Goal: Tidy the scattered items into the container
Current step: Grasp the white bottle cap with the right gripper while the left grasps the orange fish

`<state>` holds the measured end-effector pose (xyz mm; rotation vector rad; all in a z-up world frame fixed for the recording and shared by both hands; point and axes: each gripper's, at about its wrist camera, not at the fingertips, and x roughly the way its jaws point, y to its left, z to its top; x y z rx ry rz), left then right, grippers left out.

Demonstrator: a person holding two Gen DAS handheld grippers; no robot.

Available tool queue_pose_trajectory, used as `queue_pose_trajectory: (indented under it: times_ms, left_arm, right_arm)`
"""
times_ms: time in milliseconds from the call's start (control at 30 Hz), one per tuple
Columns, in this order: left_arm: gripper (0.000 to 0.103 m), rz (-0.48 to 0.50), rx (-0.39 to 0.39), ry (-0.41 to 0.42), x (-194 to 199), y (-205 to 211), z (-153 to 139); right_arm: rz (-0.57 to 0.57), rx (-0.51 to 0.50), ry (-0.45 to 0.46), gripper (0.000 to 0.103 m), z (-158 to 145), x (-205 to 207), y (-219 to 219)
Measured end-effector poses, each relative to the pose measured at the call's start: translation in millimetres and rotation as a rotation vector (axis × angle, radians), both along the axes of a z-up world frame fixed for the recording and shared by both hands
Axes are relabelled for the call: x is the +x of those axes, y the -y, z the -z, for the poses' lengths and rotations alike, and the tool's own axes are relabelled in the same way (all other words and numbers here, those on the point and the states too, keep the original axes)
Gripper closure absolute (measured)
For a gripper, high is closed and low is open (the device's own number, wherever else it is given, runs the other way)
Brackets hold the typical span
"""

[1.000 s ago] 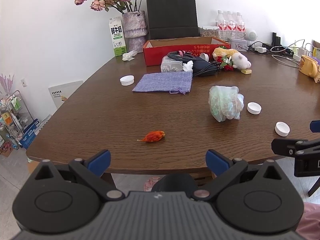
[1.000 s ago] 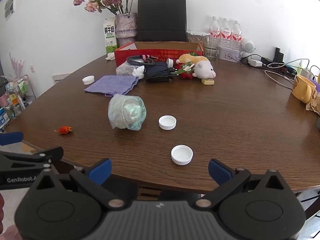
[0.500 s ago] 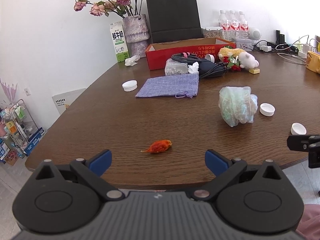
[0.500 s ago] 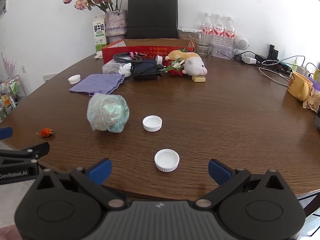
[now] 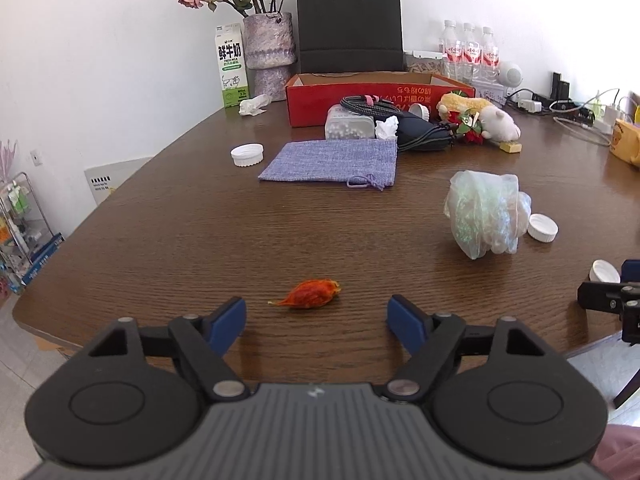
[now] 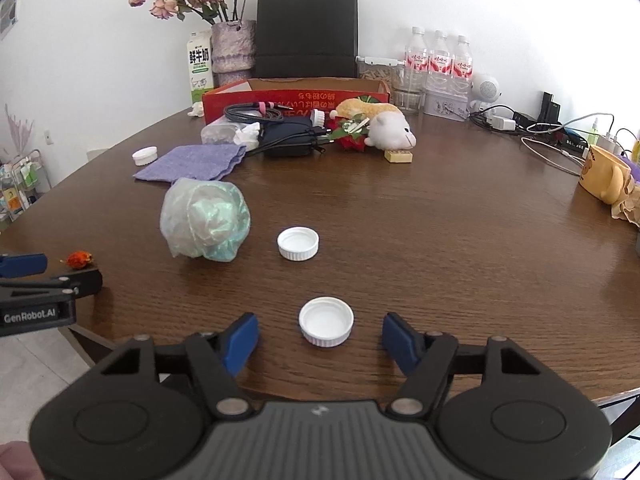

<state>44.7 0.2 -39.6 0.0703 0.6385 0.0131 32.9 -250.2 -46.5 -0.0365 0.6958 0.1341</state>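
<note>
A dried orange flower bud [image 5: 310,293] lies near the table's front edge, just ahead of my left gripper [image 5: 316,320]. That gripper's jaws are closing, with the bud ahead of the blue pads and untouched. My right gripper [image 6: 320,340] is closing too, and a white cap [image 6: 326,321] sits between its pads with gaps on both sides. A second white cap [image 6: 298,243] and a crumpled plastic bag [image 6: 205,220] lie further in. The red cardboard box [image 5: 376,92] stands at the back, open on top.
On the brown table [image 5: 200,240] lie a purple cloth pouch [image 5: 332,160], a third white cap [image 5: 248,154], black cables, a plush toy [image 5: 480,118] and a small yellow block. A milk carton, flower vase, black paper bag and water bottles line the far edge. A yellow mug [image 6: 604,174] is right.
Both grippers have come forward and down toward the table. Their jaws have narrowed. The bud and the near cap now sit much closer to the pads.
</note>
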Motion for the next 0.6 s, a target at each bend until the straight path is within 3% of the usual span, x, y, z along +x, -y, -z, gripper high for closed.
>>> queue_pose_trajectory:
  times_ms: [167,267,367,467,600]
  left_arm:
    - [0.056,-0.001,-0.051,0.001,3.3,-6.8,-1.2]
    - [0.067,0.004,-0.058,0.005,4.1,-7.3,-2.0]
    - [0.066,0.001,-0.058,0.005,5.1,-7.5,-2.0]
    - [0.053,-0.02,-0.028,0.008,6.2,-6.1,-2.2]
    - [0.047,-0.018,-0.018,0.009,7.7,-5.7,-2.0]
  right_arm:
    - [-0.001,0.014,0.009,0.055,-1.8,1.7,2.2]
    - [-0.019,0.019,0.013,0.067,-2.2,1.5,1.2]
    - [-0.029,0.03,0.014,0.075,-3.0,2.0,1.6]
    - [-0.032,0.033,0.013,0.075,-3.0,2.6,1.7]
    - [-0.036,0.034,0.011,0.075,-3.0,3.2,1.2]
